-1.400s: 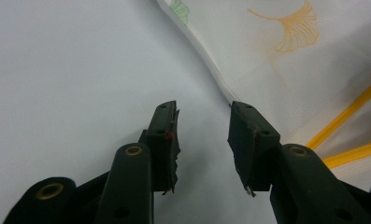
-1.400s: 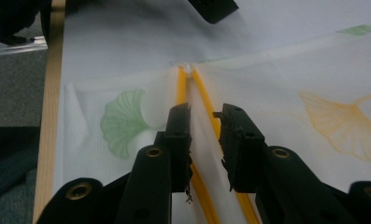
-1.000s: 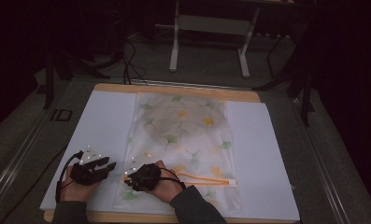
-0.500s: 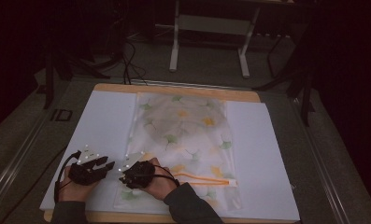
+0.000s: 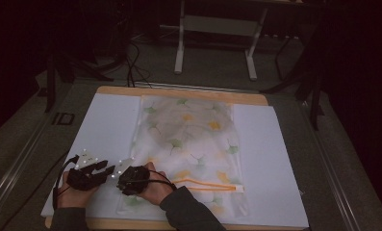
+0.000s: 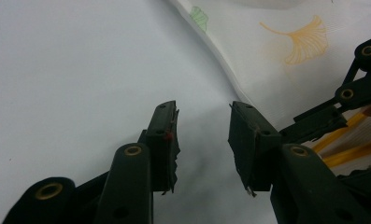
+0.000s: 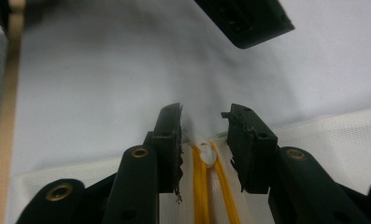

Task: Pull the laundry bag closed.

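Observation:
A white mesh bag (image 5: 193, 139) printed with green and yellow ginkgo leaves lies flat on a white sheet (image 5: 107, 125). Its orange zipper (image 5: 208, 185) runs along the near end. My right gripper (image 5: 121, 179) sits at the zipper's left end, and its jaws have just been opening. In the right gripper view the white zipper pull (image 7: 206, 153) lies between the jaws of the right gripper (image 7: 202, 135), and the pads stand clear of it. My left gripper (image 6: 203, 135) is open over the bare sheet just left of the bag's edge (image 6: 276, 51), holding nothing.
The sheet rests on a wooden board (image 5: 179, 91) on a grey table. A table frame (image 5: 217, 33) and cables stand in the dark beyond the far edge. The two grippers are close together, tip to tip, at the bag's near left corner.
My right hand has slid left along the zipper toward the left gripper, leaving more of the orange zipper in sight. The left hand has stayed where it was.

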Demonstrator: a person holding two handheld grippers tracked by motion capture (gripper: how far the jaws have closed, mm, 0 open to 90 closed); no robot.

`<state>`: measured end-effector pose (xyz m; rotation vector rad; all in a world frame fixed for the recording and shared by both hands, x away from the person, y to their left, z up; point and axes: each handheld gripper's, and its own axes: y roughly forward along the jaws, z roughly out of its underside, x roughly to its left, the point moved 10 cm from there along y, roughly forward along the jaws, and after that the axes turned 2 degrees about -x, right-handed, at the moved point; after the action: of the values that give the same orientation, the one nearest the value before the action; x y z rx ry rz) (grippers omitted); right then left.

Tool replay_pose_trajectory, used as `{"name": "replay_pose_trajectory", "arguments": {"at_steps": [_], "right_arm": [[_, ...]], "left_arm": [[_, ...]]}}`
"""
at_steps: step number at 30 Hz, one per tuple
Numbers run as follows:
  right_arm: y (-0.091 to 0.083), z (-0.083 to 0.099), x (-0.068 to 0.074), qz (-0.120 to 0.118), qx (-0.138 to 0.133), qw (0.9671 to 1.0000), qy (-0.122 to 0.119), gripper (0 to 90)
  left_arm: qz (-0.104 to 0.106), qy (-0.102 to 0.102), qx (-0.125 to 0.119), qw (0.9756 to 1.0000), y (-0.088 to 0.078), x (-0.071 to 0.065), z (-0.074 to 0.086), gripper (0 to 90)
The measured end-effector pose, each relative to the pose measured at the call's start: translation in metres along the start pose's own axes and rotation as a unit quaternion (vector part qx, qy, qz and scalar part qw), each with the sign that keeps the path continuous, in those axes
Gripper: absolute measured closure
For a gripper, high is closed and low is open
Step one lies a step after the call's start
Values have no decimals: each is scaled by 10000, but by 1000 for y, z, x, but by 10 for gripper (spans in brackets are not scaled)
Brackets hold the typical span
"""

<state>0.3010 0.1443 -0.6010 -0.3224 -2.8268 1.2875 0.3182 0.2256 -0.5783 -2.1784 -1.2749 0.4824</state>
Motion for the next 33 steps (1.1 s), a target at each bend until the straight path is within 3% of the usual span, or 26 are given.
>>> {"name": "replay_pose_trajectory", "arguments": {"at_steps": [7,10,12,15,21,25,33], "right_arm": [[5,-3,1,227,222,9992,-240,714],[4,-3,-1,359,238,9986,-292,793],[2,-3,-2,362,146,9990,-225,832],[-3,-5,-3,160,-138,9997,99,883],[-9,-4,-5,117,-287,9994,160,892],[-16,-9,-5,44,-527,9980,354,892],[-26,-13,-6,136,-760,9963,365,893]], "left_arm": [[-19,-25,-25,10000,-1,1,0,622],[-19,-18,-25,10000,-1,1,0,622],[-20,-24,-28,10000,-1,1,0,622],[-22,-18,-25,10000,-2,2,0,622],[-24,-8,-12,10000,-1,1,0,622],[7,11,12,10000,0,0,0,622],[107,28,79,9999,3,-6,1,622]]}}
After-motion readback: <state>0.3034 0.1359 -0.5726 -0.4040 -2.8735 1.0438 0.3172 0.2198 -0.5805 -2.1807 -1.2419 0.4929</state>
